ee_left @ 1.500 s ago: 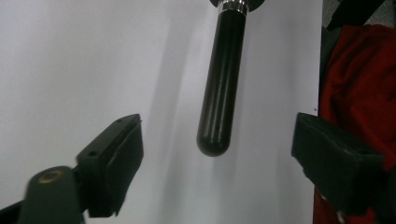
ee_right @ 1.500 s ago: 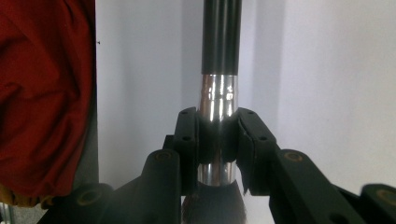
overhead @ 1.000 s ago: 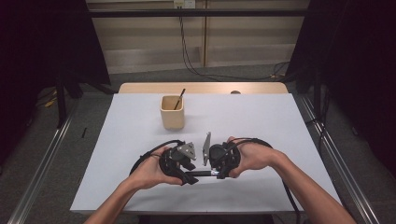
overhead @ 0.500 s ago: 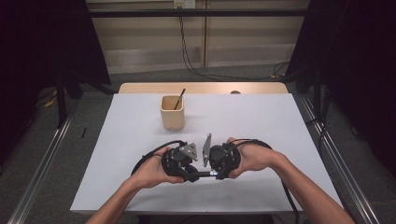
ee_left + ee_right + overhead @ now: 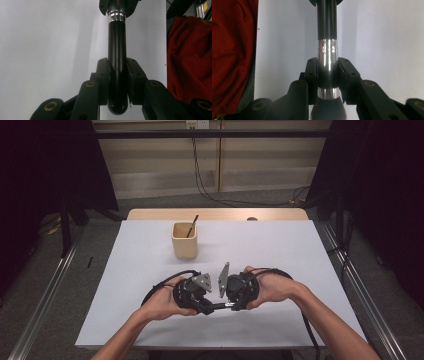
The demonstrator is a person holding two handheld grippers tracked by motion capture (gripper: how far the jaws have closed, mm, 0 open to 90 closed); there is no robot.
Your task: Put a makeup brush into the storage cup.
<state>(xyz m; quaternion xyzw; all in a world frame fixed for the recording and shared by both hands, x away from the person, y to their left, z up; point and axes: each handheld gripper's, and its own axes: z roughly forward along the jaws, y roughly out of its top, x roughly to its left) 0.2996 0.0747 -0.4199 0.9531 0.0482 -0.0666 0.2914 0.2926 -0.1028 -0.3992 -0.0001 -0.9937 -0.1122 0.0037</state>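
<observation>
Your two hands sit close together low over the near middle of the white bench [image 5: 280, 250], forearms coming in from the near edge and angling toward each other. Each hand wraps round the body of its claw, and the two claws point at one another across a small gap.

Between them runs a makeup brush [image 5: 218, 307], lying about level just above the bench top. Your left claw [image 5: 117, 82] has just been closing, and in the left gripper view its pads now press on both sides of the brush's black handle [image 5: 117, 62], near the rounded butt end. Your right claw [image 5: 327, 80] is clamped narrow on the shiny metal ferrule [image 5: 327, 57], with the dark bristles just behind its jaws in the right gripper view. So the brush is gripped at both ends, one claw on each.

Farther back on the bench stands a wooden cup [image 5: 184, 240], well apart from your hands, with a thin dark stick [image 5: 192, 226] leaning in it.
</observation>
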